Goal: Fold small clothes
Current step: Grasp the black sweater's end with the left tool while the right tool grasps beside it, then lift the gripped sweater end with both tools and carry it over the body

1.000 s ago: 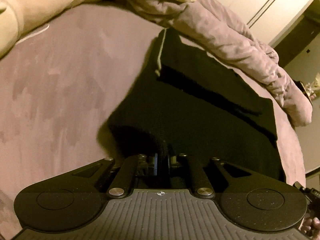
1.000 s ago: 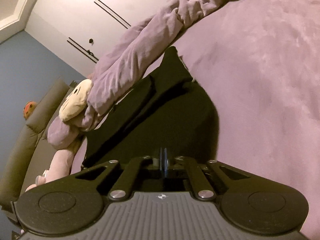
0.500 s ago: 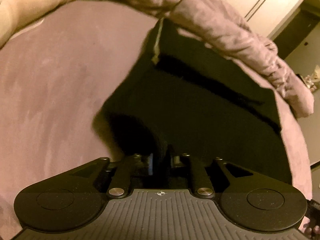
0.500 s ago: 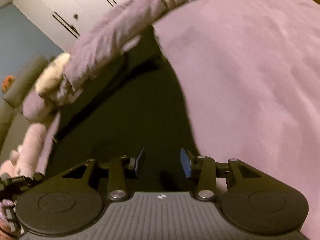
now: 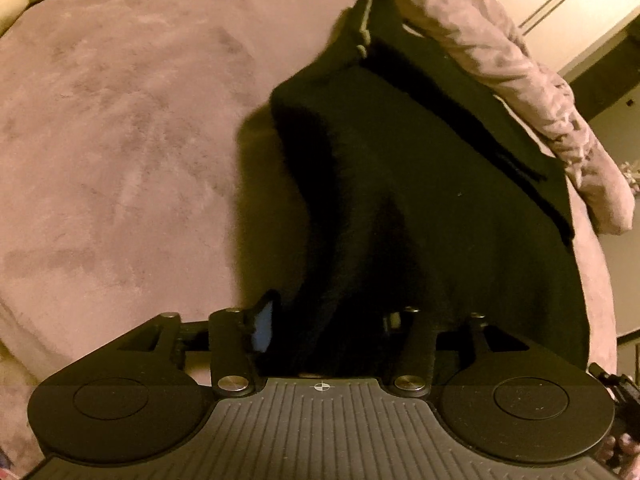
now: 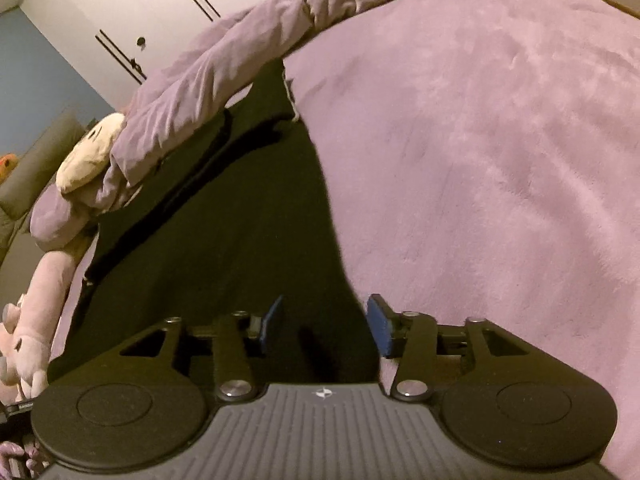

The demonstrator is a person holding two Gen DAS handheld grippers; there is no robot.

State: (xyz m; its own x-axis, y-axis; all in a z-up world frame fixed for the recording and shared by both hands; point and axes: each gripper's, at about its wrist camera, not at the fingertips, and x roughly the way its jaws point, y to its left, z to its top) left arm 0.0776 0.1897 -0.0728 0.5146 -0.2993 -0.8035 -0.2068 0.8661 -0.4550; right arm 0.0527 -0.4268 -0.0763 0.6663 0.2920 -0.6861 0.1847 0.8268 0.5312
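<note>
Both grippers, left (image 5: 332, 330) and right (image 6: 325, 330), have just been opening, pads clear of cloth. Between each one's parted jaws lies the folded black fabric garment (image 6: 224, 232), spread on the mauve plush blanket (image 6: 480, 140)

Black folded garment (image 5: 460, 208) flat on the plush mauve blanket (image 5: 120, 140), near edge between the jaws of the left gripper (image 5: 328, 330) and of the right gripper (image 6: 326, 330). Crumpled mauve duvet roll (image 6: 224, 68) along the garment's far side, touching it. Cream-faced plush toy (image 6: 86, 156) at the roll's left end in the right wrist view. White wardrobe doors (image 6: 120, 4) behind the roll
</note>
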